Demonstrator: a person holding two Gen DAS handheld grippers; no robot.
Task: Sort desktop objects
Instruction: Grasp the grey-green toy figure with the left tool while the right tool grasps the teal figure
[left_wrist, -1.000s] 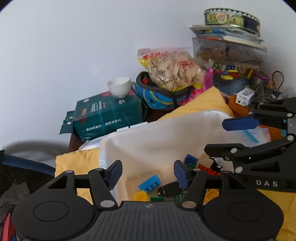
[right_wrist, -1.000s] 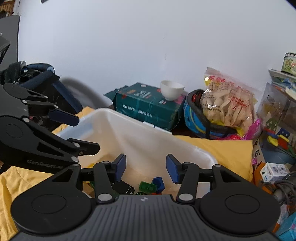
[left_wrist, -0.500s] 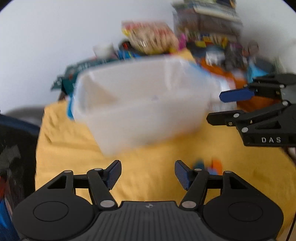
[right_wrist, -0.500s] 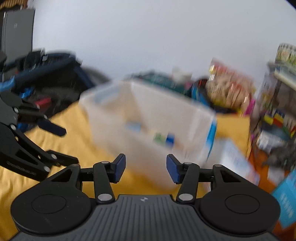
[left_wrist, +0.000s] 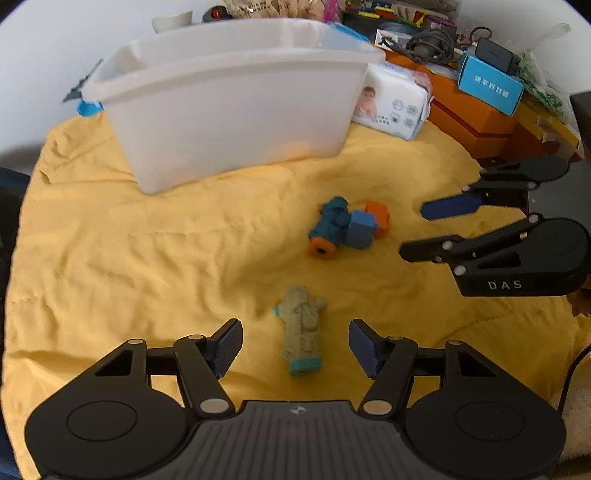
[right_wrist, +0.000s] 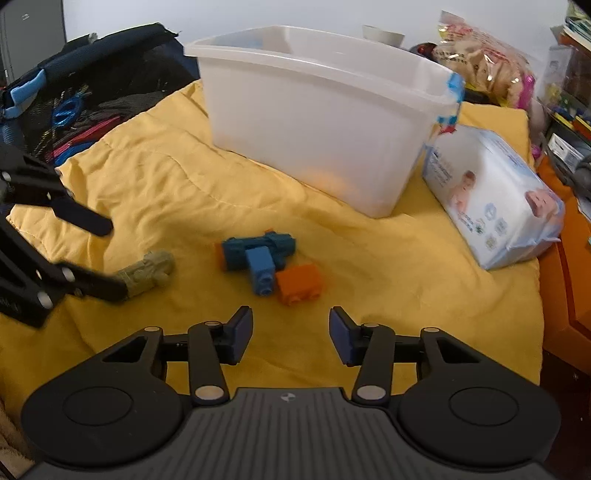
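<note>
Toys (left_wrist: 303, 328) on cloth | L gripper (left_wrist: 295, 345) wide | R gripper (right_wrist: 291, 336) closing, empty | scissors (right_wrist: 66, 109) R view only

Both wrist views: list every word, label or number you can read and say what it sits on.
"DAS": white letters on the black body of the right tongs.
Blue box: white characters, too blurred to read.
Wipes pack: print too small to read.
Snack bag: print blurred.
No numbers readable.
</note>
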